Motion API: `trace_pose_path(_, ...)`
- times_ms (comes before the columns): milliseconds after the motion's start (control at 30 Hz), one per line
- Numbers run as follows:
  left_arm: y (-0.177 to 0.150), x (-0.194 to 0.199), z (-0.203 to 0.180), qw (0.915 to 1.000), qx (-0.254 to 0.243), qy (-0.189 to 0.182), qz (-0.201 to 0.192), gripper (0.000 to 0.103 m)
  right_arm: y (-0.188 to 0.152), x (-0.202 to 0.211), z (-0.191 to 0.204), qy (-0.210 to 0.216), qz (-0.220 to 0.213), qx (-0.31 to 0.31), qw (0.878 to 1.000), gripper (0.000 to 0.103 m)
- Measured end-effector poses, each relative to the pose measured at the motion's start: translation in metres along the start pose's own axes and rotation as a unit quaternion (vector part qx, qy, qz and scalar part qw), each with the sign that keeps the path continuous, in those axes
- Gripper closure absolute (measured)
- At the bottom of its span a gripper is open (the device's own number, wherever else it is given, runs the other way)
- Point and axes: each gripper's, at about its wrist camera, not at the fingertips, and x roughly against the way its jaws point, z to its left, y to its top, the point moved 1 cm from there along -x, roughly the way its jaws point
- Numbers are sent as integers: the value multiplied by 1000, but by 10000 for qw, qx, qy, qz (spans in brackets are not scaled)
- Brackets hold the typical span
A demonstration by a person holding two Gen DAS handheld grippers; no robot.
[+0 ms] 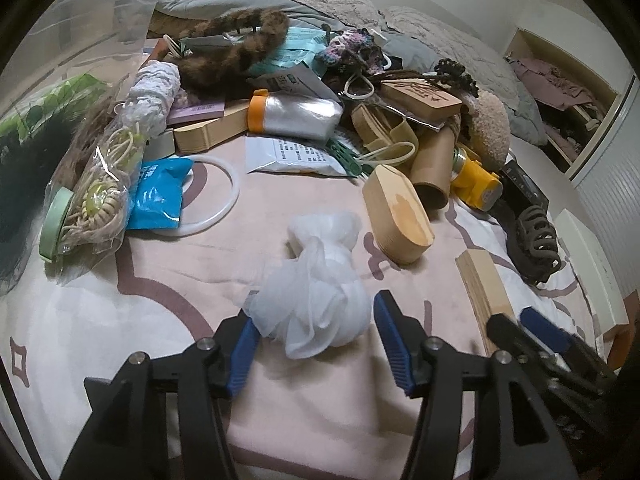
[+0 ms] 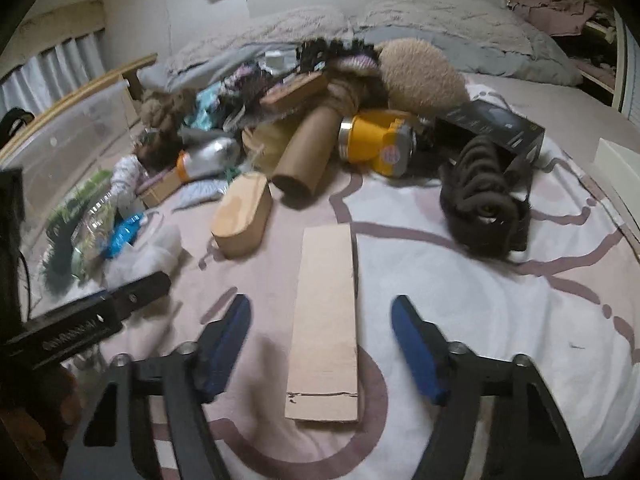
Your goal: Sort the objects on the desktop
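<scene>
A white mesh bath pouf lies on the pink patterned bedspread, its near end between the fingers of my open left gripper. A flat tan cardboard box lies lengthwise between the fingers of my open right gripper; it also shows in the left wrist view. The right gripper shows at the right of the left wrist view, and the left gripper's body at the left of the right wrist view. Neither gripper touches its object that I can see.
A heap fills the far side: an oval wooden box, a cardboard tube, a yellow flashlight, a dark claw hair clip, a blue packet, a white ring, a bag of hair ties. Pillows lie behind.
</scene>
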Motion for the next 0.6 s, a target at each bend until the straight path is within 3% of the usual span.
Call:
trace_pose_path(167, 4, -4, 0, 10000, 20, 25, 8, 47, -3, -14, 0, -306, 138, 105, 9994, 58)
trace_pose_path(267, 6, -5, -1, 10000, -31, 70, -9, 47, -4, -14, 3, -227, 144, 155, 9995, 69)
trace_pose_path(333, 6, -5, -3, 9998, -117, 123, -41, 49, -5, -13, 5, -258, 125, 207, 9994, 69)
trace_pose_path(367, 6, -5, -4, 9997, -164, 148, -50, 56, -5, -13, 5, -251, 122, 202, 9994, 69)
trace_pose_path(467, 5, -4, -7, 9995, -274, 150, -61, 64, -3, -13, 2, -169, 134, 101, 9997, 70)
trace_pose_path(600, 3, -1, -11, 9988, -415, 218, -152, 67, -2, -12, 0, -98, 133, 17, 9999, 70)
